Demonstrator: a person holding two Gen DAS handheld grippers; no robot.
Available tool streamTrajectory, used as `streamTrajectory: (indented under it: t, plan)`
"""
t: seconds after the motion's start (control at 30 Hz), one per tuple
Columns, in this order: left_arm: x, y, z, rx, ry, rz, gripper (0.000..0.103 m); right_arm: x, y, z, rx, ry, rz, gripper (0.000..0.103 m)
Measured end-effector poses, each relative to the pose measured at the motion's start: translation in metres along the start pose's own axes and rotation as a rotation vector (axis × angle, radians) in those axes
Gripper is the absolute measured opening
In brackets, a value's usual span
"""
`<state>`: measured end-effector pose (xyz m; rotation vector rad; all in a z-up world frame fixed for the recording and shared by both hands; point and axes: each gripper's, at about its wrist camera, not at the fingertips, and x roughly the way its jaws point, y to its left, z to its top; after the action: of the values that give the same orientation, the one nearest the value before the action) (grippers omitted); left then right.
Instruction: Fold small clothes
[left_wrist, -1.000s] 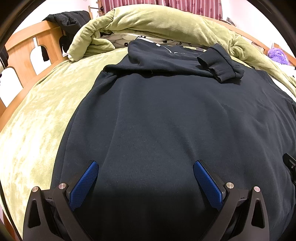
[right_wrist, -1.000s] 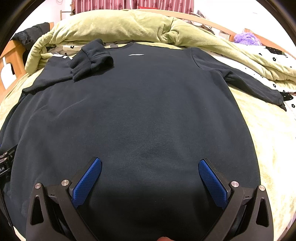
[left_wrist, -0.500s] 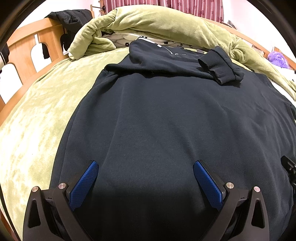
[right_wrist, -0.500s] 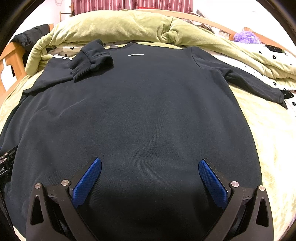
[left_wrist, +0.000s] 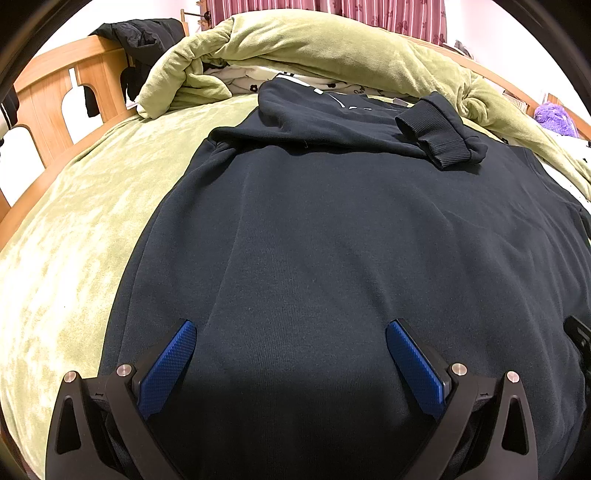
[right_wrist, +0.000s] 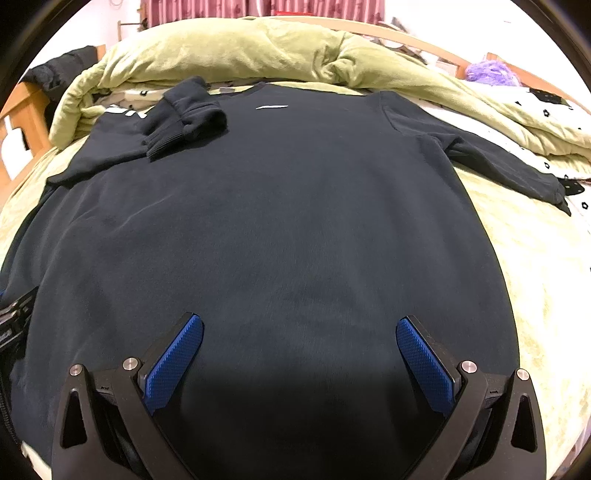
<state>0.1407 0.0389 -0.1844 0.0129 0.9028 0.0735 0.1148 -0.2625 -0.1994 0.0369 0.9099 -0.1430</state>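
Left gripper (left_wrist: 291, 330): being held low and pointed forward toward the far side, with the jaws spread wide and nothing being gripped between them.
Left gripper fingers (left_wrist: 168, 367): blue textured pads being shown facing inward, one at near left and one at near right, on black angled arms.
Right gripper (right_wrist: 299, 326): being held low and pointed forward, jaws likewise being kept wide apart with nothing clamped.
Right gripper fingers (right_wrist: 424, 363): blue pads being angled inward on black arms.
Relative pose: the grippers being held side by side, each glimpsed at the other view's edge.
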Motion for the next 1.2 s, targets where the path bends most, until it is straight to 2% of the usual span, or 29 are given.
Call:
streamTrajectory:
  t: [0.17, 0.23, 0.37, 0.57, 0.8, 1.0, 1.1, 1.2]
  plan:
    - [0.0, -0.001, 0.0, -0.001, 0.0, 0.004, 0.103, -0.007, -0.005, -0.007, -0.013, 0.04, 0.063, 0.103]
    - [0.0, -0.001, -0.001, -0.001, -0.003, 0.008, 0.103, -0.009, -0.005, -0.011, 0.005, 0.067, 0.064, 0.103]
    - [-0.001, -0.003, -0.001, -0.013, -0.001, 0.011, 0.103, -0.014, 0.0, -0.016, -0.046, 0.111, 0.055, 0.103]
    - [-0.004, -0.003, -0.002, -0.03, 0.011, 0.021, 0.103, -0.025, 0.0, -0.021, -0.023, 0.103, 0.055, 0.103]
    - [-0.021, 0.005, -0.011, -0.009, 0.015, -0.037, 0.103, -0.061, -0.002, -0.032, 0.005, 0.049, 0.039, 0.103]
    - [-0.044, -0.002, -0.022, 0.085, 0.003, 0.022, 0.103, -0.101, -0.003, -0.035, 0.01, -0.027, 0.013, 0.103]
    - [-0.067, -0.007, -0.022, 0.14, -0.016, 0.098, 0.103, -0.115, -0.001, -0.036, 0.001, -0.045, 0.011, 0.103]
    - [-0.094, -0.007, -0.018, 0.139, -0.049, 0.083, 0.103, -0.133, 0.0, -0.035, -0.004, -0.07, 0.008, 0.103]
